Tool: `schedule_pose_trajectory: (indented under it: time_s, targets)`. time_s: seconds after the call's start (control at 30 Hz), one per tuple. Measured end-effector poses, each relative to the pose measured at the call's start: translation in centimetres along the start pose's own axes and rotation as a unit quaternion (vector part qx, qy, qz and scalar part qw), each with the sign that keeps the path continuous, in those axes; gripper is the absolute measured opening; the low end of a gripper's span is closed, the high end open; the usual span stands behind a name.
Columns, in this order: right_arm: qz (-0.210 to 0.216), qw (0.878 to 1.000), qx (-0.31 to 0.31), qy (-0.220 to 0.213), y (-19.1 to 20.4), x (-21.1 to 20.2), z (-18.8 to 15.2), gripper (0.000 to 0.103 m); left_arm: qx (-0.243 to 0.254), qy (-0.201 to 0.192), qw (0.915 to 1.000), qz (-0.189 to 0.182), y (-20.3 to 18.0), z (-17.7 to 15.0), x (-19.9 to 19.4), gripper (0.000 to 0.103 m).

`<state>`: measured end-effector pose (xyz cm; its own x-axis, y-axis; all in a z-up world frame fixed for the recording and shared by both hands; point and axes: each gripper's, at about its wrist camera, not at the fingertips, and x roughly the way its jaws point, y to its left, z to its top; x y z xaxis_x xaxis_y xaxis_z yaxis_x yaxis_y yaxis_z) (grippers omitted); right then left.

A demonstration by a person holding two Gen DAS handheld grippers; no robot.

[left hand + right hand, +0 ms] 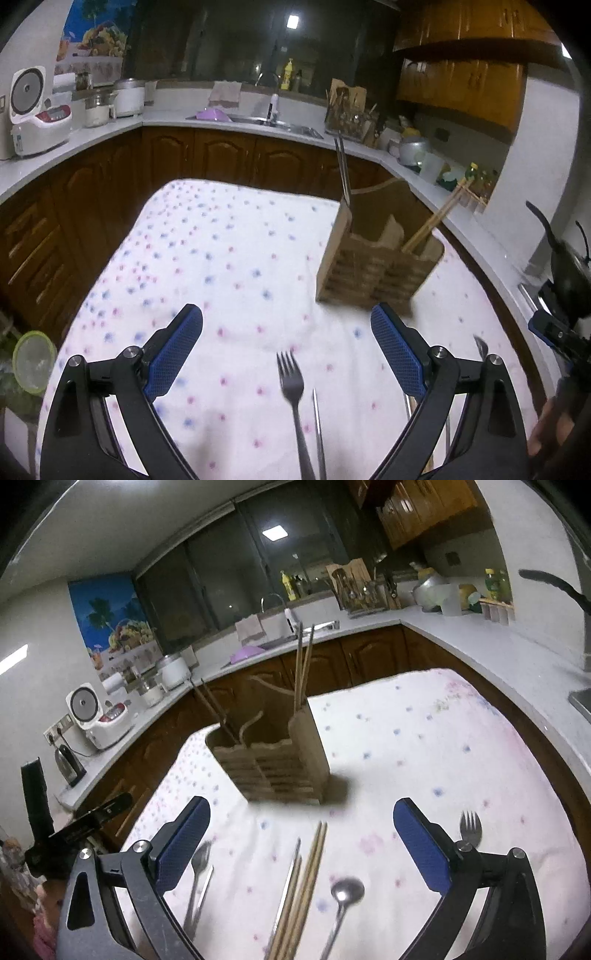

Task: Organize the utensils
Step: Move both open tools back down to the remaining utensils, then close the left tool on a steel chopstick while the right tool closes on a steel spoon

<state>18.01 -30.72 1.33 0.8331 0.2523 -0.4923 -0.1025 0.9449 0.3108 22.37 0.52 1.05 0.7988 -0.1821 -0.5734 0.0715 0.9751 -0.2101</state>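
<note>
1. Your left gripper [286,345] had its jaws spread wide, the blue pads [175,354] well apart, with nothing pressed between them.
2. Between those open fingers, a dark metal fork [293,398] lay on the flowered cloth [207,258], tines pointing away from you. Just beside it to the right lay a thin metal chopstick [317,432]. Neither pad touched either one.
3. Behind the left gripper's right finger, a spoon tip [480,347] showed on the cloth, mostly hidden.
4. Your right gripper [301,836] was likewise wide open, its blue pads [421,845] gripping nothing.
5. Between the right gripper's fingers lay a pair of wooden chopsticks [308,882] side by side, with a metal chopstick [286,890] touching or just beside them on the left, and a round-bowled metal spoon [345,897] to the right. None touched the pads.
6. Partly behind the right gripper's left finger lay another spoon [199,871]; past its right finger, a second fork [469,829] peeked out, its handle hidden.
7. The wooden utensil holder [273,760] stood upright on the cloth beyond both grippers, well apart from the loose cutlery. It already held wooden chopsticks [303,664] in one compartment and darker chopsticks [212,709] in another, both leaning out of the top.
8. Motion blur softened both views, so finer details of the cutlery could not be told.
</note>
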Motion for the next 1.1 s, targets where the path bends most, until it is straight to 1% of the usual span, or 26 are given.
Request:
schedule_pose_trajectory:
  time_s: [0.23,0.4,0.7,0.8,0.9,0.97,1.0,1.07,1.1]
  targets:
    - [-0.005,1.000,0.005,0.018,-0.3,-0.7,-2.6,0.100,0.002,0.029,0.9996,-0.003,-0.2,-2.9,-0.3,0.095]
    - [-0.005,1.000,0.007,0.029,-0.5,-0.3,-3.6,0.100,0.012,0.047,0.9988,-0.010,-1.3,-3.8,0.1,0.095]
    - [-0.012,0.999,0.017,0.033,-1.8,0.0,-3.6,0.100,0.047,0.081,0.9952,-0.029,-4.8,-4.3,2.3,0.095]
    - [-0.013,0.999,0.020,0.036,-2.2,0.3,-3.4,0.100,0.059,0.093,0.9935,-0.029,-5.8,-4.4,3.3,0.095]
    - [-0.013,0.999,0.024,0.040,-2.7,0.7,-3.2,0.093,0.067,0.110,0.9912,-0.033,-6.7,-4.5,4.6,0.095]
    - [-0.011,0.998,0.031,0.046,-3.2,1.2,-3.1,0.083,0.071,0.123,0.9893,-0.035,-7.3,-4.6,5.6,0.095]
    - [-0.013,0.998,0.032,0.049,-3.4,1.4,-3.1,0.080,0.074,0.128,0.9884,-0.035,-7.7,-4.6,6.1,0.094]
    - [-0.016,0.997,0.035,0.060,-3.8,2.0,-3.1,0.067,0.077,0.136,0.9871,-0.036,-8.4,-4.7,7.1,0.094]
    - [-0.016,0.997,0.036,0.064,-3.9,2.2,-3.2,0.065,0.079,0.140,0.9862,-0.037,-8.8,-4.8,7.6,0.094]
